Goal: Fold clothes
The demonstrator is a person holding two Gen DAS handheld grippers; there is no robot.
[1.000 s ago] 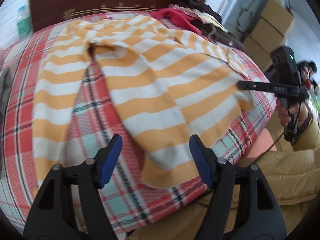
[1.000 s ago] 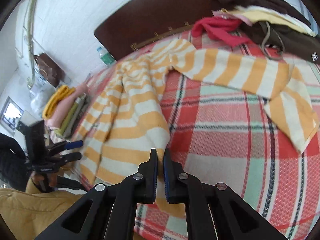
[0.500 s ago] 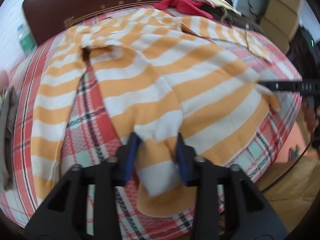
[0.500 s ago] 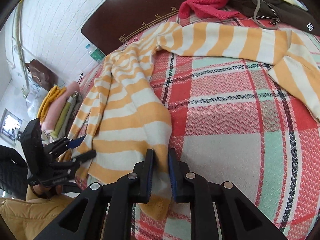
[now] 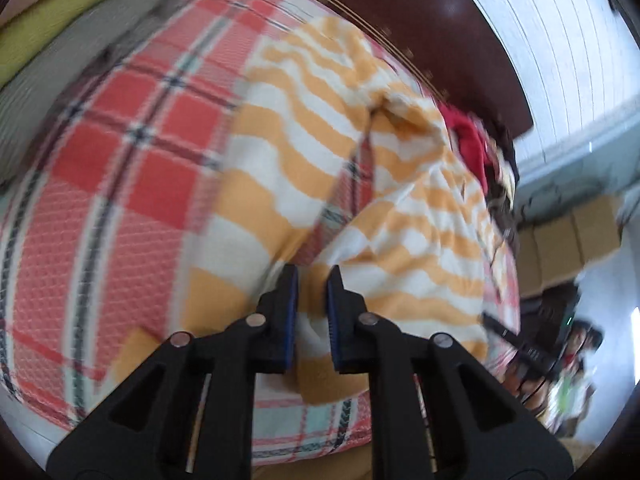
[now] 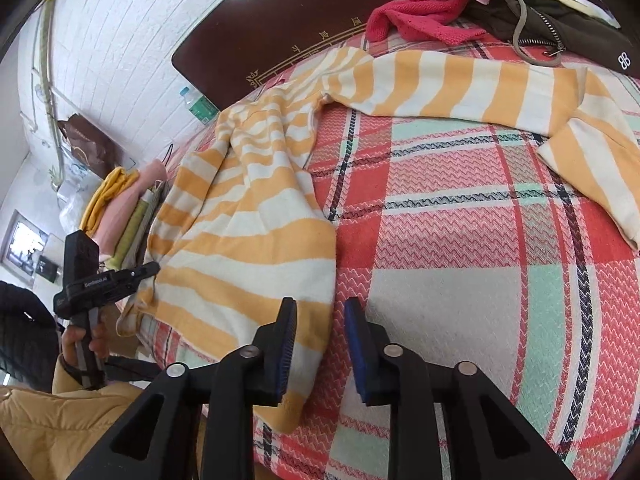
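Note:
An orange and white striped sweater [image 6: 256,236] lies on a red plaid bed cover [image 6: 480,264]; one sleeve [image 6: 460,84] stretches to the right. My left gripper [image 5: 312,280] is shut on the sweater's hem [image 5: 308,344] and holds a fold of the sweater [image 5: 360,208] up; it also shows in the right wrist view [image 6: 148,270] at the sweater's left edge. My right gripper [image 6: 320,312] is open, its jaws astride the sweater's right bottom edge without gripping it.
A dark wooden headboard [image 6: 280,32] backs the bed. A pile of clothes, red [image 6: 416,20] and dark [image 6: 560,24], lies at the far right. Folded clothes [image 6: 120,208] are stacked at the left. Cardboard boxes [image 5: 568,240] stand beyond the bed.
My left gripper has closed on the sweater's hem and swung left, lifting it. My right gripper has opened and let go of the sweater's edge.

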